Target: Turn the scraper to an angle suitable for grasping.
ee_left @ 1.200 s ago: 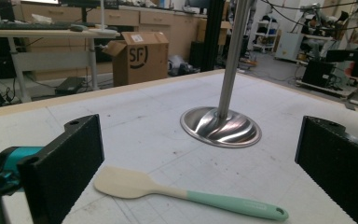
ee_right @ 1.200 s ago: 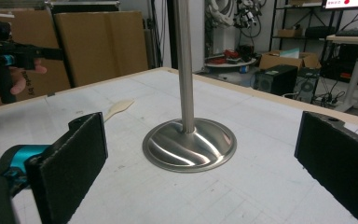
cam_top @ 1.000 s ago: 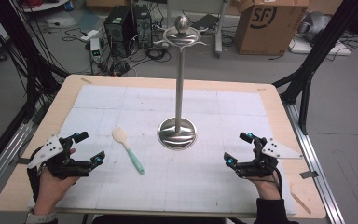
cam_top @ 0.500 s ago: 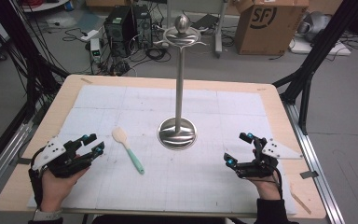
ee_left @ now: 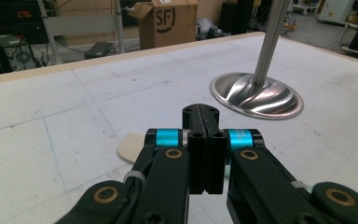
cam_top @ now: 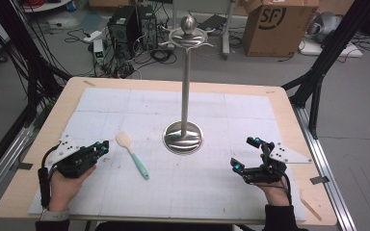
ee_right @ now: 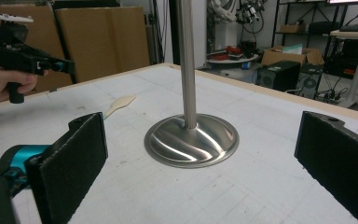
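A spatula (cam_top: 132,155) with a cream head and teal handle lies on the white mat, left of a tall metal stand (cam_top: 183,137) with a round base. My left gripper (cam_top: 101,147) hovers just left of the spatula; its jaws have just been closing and now stand shut with nothing between them. In the left gripper view the shut gripper (ee_left: 205,122) points over the spatula head (ee_left: 129,147) toward the stand base (ee_left: 256,95). My right gripper (cam_top: 245,154) rests open at the right, facing the stand (ee_right: 191,137), with nothing between its pads (ee_right: 81,156).
The white gridded mat (cam_top: 221,192) covers a wooden table (cam_top: 313,202). The stand's pole rises to a hooked top with a ball (cam_top: 189,29). A cardboard box (cam_top: 277,21), computers and cables lie on the floor beyond the far edge. Black frame posts flank the table.
The left gripper's jaws went from wide open to shut, with nothing taken hold of. The right gripper and the spatula stayed where they were.
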### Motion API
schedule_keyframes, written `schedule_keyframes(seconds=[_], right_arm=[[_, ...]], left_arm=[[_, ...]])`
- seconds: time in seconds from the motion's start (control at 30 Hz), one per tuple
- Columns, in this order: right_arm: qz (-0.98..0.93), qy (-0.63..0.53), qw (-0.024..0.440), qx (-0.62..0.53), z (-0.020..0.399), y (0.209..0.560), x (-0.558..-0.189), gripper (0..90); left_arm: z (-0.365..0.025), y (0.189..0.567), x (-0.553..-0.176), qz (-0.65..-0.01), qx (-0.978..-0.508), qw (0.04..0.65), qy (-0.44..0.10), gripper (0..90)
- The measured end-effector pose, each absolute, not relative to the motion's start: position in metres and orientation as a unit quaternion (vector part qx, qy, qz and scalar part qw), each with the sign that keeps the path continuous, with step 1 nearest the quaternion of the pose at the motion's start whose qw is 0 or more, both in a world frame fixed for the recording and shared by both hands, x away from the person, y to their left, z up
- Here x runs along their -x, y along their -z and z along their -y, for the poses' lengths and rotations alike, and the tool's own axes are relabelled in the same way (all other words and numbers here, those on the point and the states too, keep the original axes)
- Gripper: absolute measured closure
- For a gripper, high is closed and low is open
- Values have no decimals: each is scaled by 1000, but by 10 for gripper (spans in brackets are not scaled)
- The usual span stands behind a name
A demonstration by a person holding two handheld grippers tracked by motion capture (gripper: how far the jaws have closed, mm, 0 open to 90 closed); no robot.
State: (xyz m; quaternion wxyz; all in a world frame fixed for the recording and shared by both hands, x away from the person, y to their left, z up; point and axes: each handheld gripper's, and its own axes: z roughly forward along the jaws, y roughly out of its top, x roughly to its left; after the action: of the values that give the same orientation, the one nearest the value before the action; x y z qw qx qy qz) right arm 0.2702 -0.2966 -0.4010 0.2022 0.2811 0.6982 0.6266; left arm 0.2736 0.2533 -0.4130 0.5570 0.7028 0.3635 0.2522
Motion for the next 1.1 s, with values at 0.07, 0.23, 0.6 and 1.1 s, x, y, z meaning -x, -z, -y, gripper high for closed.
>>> schedule_keyframes(seconds=[0.07, 0.23, 0.6, 1.1], right_arm=[[-699, -626, 203, -280, 296, 401, -270, 14], [-697, -627, 203, -282, 298, 401, -271, 14], [-704, -625, 194, -277, 297, 401, -269, 14], [-706, -624, 195, -273, 296, 401, -269, 14]], left_arm=[[-248, 412, -278, -363, -705, 554, -254, 899], [-235, 413, -291, -368, -724, 527, -252, 899], [-216, 426, -320, -373, -757, 491, -217, 899], [-194, 448, -345, -369, -800, 433, -189, 899]])
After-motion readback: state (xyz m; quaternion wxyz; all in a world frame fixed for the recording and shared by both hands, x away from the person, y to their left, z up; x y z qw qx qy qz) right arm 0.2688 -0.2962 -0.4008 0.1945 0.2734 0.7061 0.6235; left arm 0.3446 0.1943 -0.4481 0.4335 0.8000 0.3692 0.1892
